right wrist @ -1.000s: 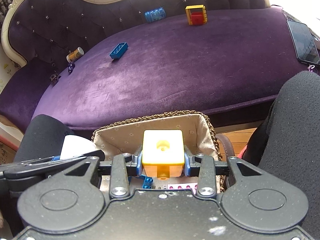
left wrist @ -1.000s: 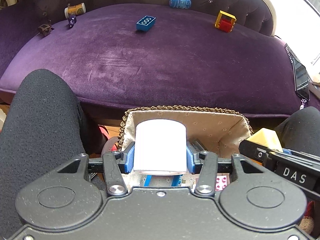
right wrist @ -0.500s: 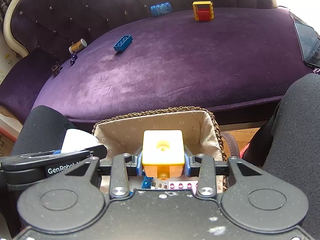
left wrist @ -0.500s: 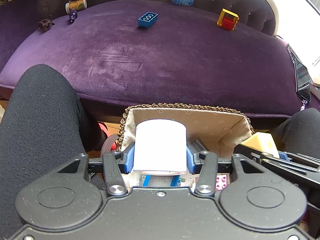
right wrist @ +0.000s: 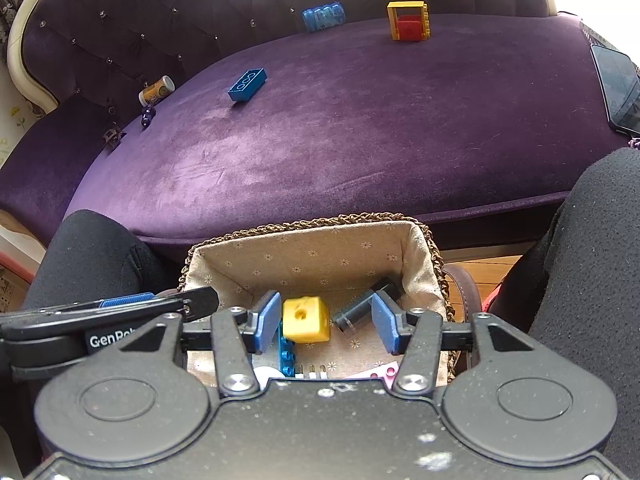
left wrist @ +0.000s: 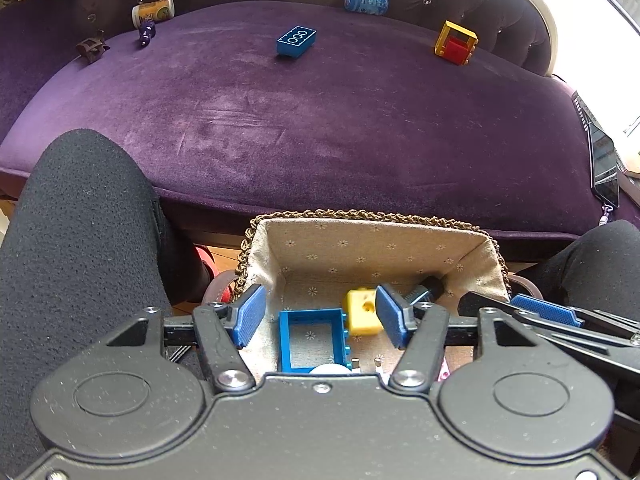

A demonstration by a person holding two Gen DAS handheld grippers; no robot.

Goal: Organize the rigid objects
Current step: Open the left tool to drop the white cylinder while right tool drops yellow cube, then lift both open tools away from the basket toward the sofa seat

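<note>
both grippers hang over the lined basket, left gripper and right gripper, fingers just spread open and empty. the yellow block lies in the basket beside a blue frame; a blue brick sits on the purple sofa.

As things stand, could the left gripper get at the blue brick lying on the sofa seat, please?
Probably yes. The left gripper is open and empty over the basket, and the velvet between it and the blue brick lies bare, though the brick sits far back on the seat.
</note>
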